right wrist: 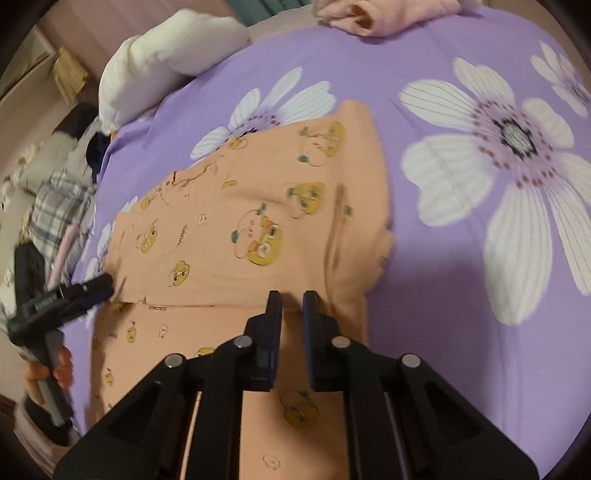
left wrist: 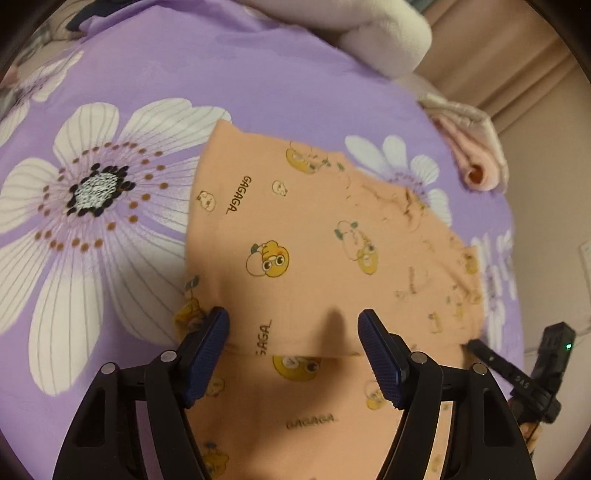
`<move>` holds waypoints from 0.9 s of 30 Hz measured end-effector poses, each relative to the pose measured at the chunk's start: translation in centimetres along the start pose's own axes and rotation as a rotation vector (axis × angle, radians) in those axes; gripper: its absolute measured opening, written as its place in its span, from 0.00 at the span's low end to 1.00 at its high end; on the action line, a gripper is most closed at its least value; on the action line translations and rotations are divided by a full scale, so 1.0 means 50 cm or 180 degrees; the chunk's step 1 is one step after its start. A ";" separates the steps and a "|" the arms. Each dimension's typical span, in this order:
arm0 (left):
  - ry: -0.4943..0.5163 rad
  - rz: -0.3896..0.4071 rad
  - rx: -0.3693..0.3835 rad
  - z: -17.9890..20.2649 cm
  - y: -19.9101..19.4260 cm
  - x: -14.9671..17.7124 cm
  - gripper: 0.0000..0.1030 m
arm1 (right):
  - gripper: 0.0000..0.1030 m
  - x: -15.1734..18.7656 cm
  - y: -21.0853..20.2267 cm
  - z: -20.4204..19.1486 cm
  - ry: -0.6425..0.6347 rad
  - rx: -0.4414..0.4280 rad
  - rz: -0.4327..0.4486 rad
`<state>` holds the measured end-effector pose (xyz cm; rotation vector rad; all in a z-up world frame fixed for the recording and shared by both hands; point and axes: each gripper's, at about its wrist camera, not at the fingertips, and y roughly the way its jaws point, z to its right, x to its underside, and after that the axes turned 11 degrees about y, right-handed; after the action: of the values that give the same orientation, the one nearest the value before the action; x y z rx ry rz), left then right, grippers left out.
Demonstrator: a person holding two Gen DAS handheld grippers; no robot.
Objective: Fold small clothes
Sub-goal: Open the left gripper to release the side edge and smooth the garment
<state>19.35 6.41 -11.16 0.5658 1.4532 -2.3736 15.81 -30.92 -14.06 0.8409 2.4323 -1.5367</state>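
A small peach garment (left wrist: pixel 314 240) printed with yellow cartoon animals lies on the purple flowered bedsheet (left wrist: pixel 147 92), its far part folded back over the near part. My left gripper (left wrist: pixel 293 328) is open, its blue-padded fingers straddling the folded edge, nothing between them. In the right wrist view the same garment (right wrist: pixel 240 229) lies ahead. My right gripper (right wrist: pixel 292 301) has its jaws nearly closed with a narrow gap over the fold edge; no cloth shows between them. The right gripper also shows at the garment's right edge in the left wrist view (left wrist: pixel 476 347). The left gripper (right wrist: pixel 99 286) appears at the garment's left edge.
A white pillow (left wrist: pixel 384 40) and rolled pink clothes (left wrist: pixel 476 155) lie at the bed's far side. In the right wrist view a plaid garment (right wrist: pixel 59 206) lies at the left and pink clothes (right wrist: pixel 380 14) at the top. The sheet (right wrist: pixel 480 258) stretches to the right.
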 end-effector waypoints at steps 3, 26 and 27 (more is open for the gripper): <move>-0.0016 0.0068 0.0142 -0.002 -0.043 0.023 0.71 | 0.20 0.011 -0.050 0.003 0.0063 -0.0162 0.0112; -0.0198 0.0122 0.1061 -0.056 -0.174 0.339 0.75 | 0.42 0.252 -0.174 0.133 0.0327 -0.0430 -0.0083; -0.0172 0.0099 0.1128 -0.050 -0.172 0.346 0.75 | 0.42 0.262 -0.172 0.135 0.0336 -0.0490 -0.0128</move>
<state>0.77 11.60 -13.73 0.5951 0.9969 -2.6156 -0.76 -34.55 -15.73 0.8691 2.6174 -1.3282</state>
